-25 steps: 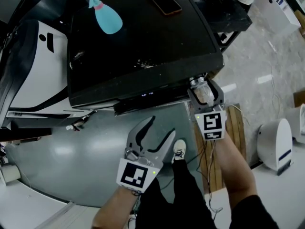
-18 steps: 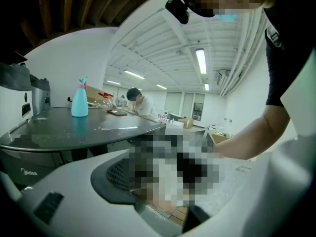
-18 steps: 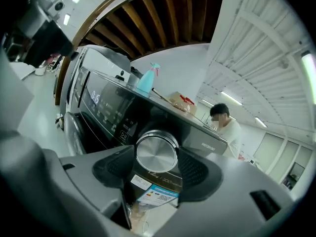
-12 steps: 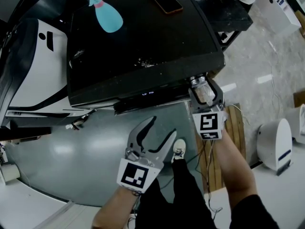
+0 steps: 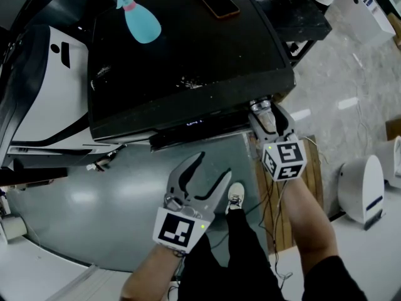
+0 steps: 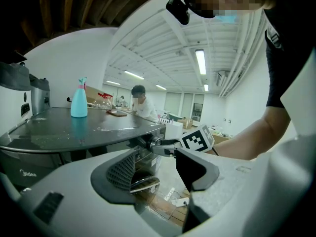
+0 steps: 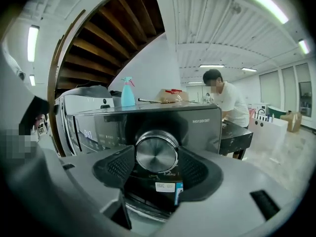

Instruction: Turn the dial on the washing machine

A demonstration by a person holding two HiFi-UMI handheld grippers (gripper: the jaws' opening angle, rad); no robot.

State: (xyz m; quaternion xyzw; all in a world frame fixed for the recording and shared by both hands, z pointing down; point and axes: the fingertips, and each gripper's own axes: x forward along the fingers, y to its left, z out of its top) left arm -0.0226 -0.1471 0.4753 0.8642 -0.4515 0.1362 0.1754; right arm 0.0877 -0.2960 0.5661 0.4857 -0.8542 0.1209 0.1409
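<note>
Right gripper view: right claw (image 7: 157, 168) clamped on dial (image 7: 156, 152), front panel of washing machine (image 7: 202, 127), right end. Smooth, stiff metal, probably slippery; grip by rim. Left claw (image 5: 213, 165) spread, empty.

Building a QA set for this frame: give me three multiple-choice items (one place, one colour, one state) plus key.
1. Where does the phone lie?
A) on the washing machine
B) on the floor
C) on a chair
2. The spray bottle is:
A) red
B) light blue
C) yellow
3. The right gripper is:
A) open, empty
B) shut on the dial
C) shut on a cloth
Key: 1 A, it lies flat on the dark top. 2 B, its body is light blue. 3 B, both jaws press the dial's sides.
</note>
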